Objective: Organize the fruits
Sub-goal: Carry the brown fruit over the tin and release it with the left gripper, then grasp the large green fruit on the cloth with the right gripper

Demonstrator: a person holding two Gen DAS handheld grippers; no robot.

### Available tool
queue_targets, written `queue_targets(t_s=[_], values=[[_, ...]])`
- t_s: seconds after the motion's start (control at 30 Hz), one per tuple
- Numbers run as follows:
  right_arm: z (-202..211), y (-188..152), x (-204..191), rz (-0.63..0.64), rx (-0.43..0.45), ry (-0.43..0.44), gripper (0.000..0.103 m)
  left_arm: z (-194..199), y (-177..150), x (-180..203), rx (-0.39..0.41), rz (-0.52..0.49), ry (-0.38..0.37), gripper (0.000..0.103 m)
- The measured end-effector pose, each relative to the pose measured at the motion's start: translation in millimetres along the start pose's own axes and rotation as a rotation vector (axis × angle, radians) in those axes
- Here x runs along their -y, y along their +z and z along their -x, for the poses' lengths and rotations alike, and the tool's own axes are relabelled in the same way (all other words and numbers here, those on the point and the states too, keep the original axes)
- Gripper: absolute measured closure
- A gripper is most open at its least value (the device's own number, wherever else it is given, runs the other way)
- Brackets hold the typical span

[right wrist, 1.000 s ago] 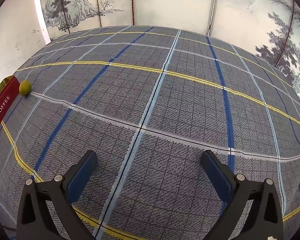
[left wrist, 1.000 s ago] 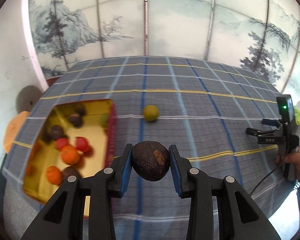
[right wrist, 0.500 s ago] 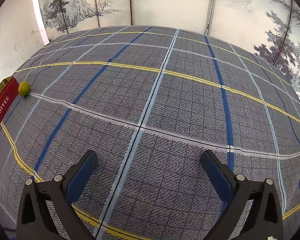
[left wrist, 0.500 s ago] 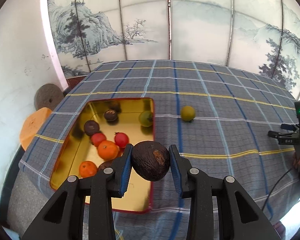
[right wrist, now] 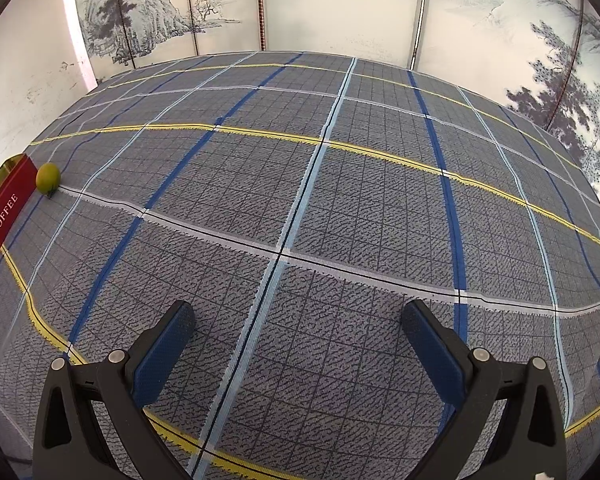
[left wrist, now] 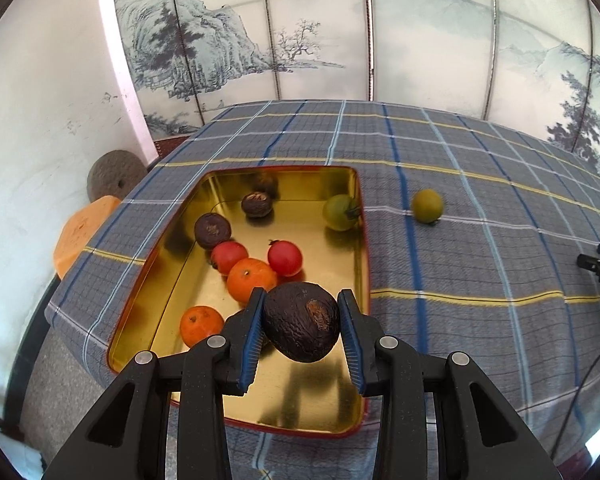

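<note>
My left gripper (left wrist: 301, 326) is shut on a dark, wrinkled avocado (left wrist: 302, 322), held above the near right part of a gold tin tray (left wrist: 312, 400) with a red rim. In the tray lie two oranges (left wrist: 251, 278), two red tomatoes (left wrist: 285, 257), dark round fruits (left wrist: 213, 231) and a green tomato (left wrist: 340, 212). A yellow-green fruit (left wrist: 427, 205) rests on the plaid cloth right of the tray, and the right wrist view shows this yellow-green fruit (right wrist: 48, 176) at far left. My right gripper (right wrist: 298, 322) stands open over bare cloth.
The plaid tablecloth (left wrist: 460, 280) covers the table, with a painted screen (left wrist: 340, 32) behind. The tray's red side (right wrist: 0, 216) shows at the left edge of the right wrist view. An orange stool (left wrist: 80, 232) and a grey round stone (left wrist: 114, 176) sit left of the table.
My left gripper has carried the avocado leftward, so it now hangs over the tray instead of over the cloth beside it. The right gripper has stayed put.
</note>
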State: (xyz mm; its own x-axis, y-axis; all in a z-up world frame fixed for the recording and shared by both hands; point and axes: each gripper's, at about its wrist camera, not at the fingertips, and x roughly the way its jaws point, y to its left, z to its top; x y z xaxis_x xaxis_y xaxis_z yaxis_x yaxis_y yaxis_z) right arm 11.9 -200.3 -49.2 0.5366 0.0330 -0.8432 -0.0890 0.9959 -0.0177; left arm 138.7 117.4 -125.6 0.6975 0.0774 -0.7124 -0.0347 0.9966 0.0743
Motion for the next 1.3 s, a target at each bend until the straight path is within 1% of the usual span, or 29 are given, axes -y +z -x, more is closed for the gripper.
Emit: queue_targets(t_s=[0.37, 0.8, 0.9, 0.97, 1.07, 1.3], values=[[0.7, 0.3, -0.5, -0.01, -0.001, -0.008, 0.0, -21.5, -5.1, -7.0, -0.022, -0.002, 0.027, 0.066], [0.7, 0.3, -0.3, -0.01, -0.001, -0.008, 0.0, -33.5, -6.5, -10.3, -0.028, -0.005, 0.063, 0.065], [0.4, 0.6, 0.1, -0.013, -0.001, -0.008, 0.0, -34.4, -7.1, -11.2, -0.028, -0.008, 0.074, 0.062], [0.3, 0.8, 0.3, -0.014, -0.001, -0.009, 0.0, -31.8, -7.1, -11.5, -0.015, -0.013, 0.081, 0.055], [0.2, 0.9, 0.4, -0.014, -0.001, -0.009, 0.0, -27.9, -5.5, -11.6, 0.01, -0.02, 0.111, 0.049], [-0.3, 3.1, -2.8, -0.042, -0.003, -0.031, 0.0, -19.1, -2.7, -14.8, 0.028, -0.02, 0.113, 0.046]])
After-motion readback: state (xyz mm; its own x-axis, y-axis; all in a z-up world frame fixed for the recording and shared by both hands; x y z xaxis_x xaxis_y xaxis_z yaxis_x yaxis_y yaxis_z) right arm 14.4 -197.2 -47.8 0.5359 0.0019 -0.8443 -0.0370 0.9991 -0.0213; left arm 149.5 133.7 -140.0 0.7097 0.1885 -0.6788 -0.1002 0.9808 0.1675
